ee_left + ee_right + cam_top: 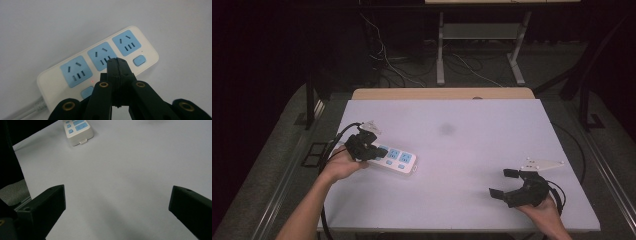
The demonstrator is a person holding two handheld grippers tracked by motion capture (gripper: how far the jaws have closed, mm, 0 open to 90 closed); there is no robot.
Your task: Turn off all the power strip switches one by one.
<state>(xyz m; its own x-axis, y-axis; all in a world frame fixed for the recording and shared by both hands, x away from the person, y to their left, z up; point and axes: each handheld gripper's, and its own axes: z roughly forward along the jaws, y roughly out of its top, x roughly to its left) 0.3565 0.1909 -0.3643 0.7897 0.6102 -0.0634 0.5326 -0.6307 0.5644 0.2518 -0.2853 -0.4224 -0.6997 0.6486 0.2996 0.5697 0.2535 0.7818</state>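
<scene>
Power strip (394, 160) lies flat on the white tabletop (462, 125), well to the left of the middle, with its cord end toward the left edge and three blue sockets facing up. The left gripper (368, 148) is over the cord end of the strip, and its fingers (117, 67) are pressed together with nothing between them, the tip just above the row of small blue switches. I judge the step is pressing a switch. To do it well, the closed tip should come straight down on the middle of one button, not on the socket beside it, and push softly so the strip does not slide. The left hand (343, 165) holds its gripper tilted down toward the strip. The right gripper (513, 187) rests far to the right of the strip, its fingers (45, 205) wide apart and empty.
</scene>
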